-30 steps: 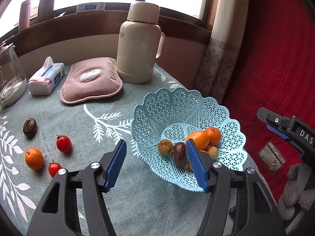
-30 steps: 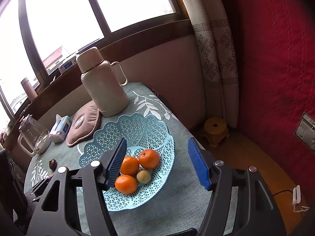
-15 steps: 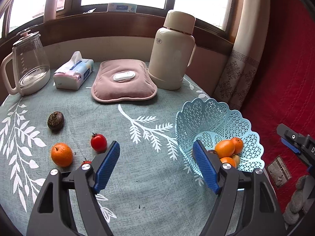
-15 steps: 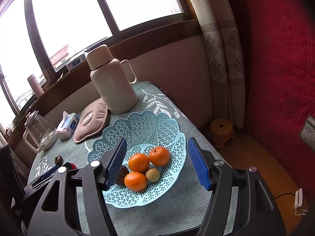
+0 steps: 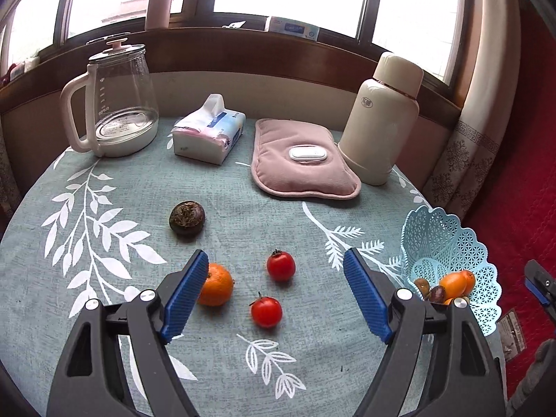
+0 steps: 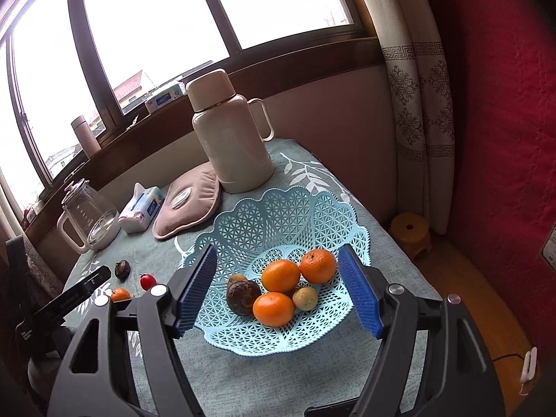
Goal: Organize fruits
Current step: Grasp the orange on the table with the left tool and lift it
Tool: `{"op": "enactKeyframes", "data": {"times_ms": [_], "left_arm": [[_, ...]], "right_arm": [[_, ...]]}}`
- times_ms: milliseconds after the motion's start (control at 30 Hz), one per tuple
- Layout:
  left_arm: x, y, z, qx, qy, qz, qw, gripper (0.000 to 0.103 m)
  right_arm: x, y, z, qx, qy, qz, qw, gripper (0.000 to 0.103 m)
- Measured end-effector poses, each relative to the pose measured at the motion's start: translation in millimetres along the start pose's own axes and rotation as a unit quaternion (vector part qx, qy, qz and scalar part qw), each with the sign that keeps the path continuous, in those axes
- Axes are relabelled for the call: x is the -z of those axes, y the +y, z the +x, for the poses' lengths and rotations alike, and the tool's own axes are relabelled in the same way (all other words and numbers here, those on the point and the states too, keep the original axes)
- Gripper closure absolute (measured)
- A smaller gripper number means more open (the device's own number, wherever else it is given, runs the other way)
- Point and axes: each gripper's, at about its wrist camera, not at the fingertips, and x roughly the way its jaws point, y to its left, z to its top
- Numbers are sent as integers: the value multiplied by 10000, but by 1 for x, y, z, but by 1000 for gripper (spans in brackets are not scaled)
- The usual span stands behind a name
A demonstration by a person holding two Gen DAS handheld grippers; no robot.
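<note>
In the left wrist view, 4 fruits lie loose on the table (image 5: 243, 365) in the lower middle of the frame: an orange (image 5: 217, 285), 2 small tomatoes (image 5: 280, 266) (image 5: 266, 311), and a dark wrinkled fruit (image 5: 187, 218) a little higher up. The left gripper (image 5: 274, 299) hangs above them with its blue pads spread wide and nothing held; the orange sits just beside the left pad (image 5: 186, 295), partly hidden by it, and both tomatoes show in the gap. The blue basket (image 5: 448, 239) stands at the right edge of that frame.

In the right wrist view the basket (image 6: 288, 208) fills the middle, holding 3 oranges (image 6: 280, 275), a dark wrinkled fruit (image 6: 243, 297), a small yellowish fruit (image 6: 304, 297) and another small fruit half hidden behind. The right gripper (image 6: 278, 288) hovers over it, its jaws opening, with the pile showing between them but nothing pressed by the pads.

The tomatoes look light, smooth and thin-skinned, so they would likely roll on the cloth and bruise or split under a hard squeeze; a gentle grip across the widest part, clear of the stem, seems best. The orange looks firmer and heavier, with a rough peel that should not slip, and can be taken across its middle. The wrinkled fruit appears hard-shelled and easy to pinch.
</note>
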Motion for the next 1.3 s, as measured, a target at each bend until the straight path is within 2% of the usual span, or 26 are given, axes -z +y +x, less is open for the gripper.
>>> {"op": "enactKeyframes", "data": {"times_ms": [333, 600, 733, 1033, 1300], "left_arm": [[-7, 41, -3, -366, -66, -233, 9990, 23], [1, 46, 10, -404, 120, -246, 9988, 24], [7, 47, 24, -380, 315, -255, 9985, 32], [16, 50, 46, -366, 563, -261, 9974, 42], [22, 49, 57, -337, 701, -233, 9967, 46]], "right_arm": [[8, 19, 1, -201, 105, -199, 9995, 29], [13, 30, 3, -313, 183, -333, 9988, 29], [14, 33, 4, -335, 213, -380, 9985, 29], [19, 39, 8, -389, 301, -470, 9977, 29], [25, 46, 11, -428, 367, -595, 9966, 29]]}}
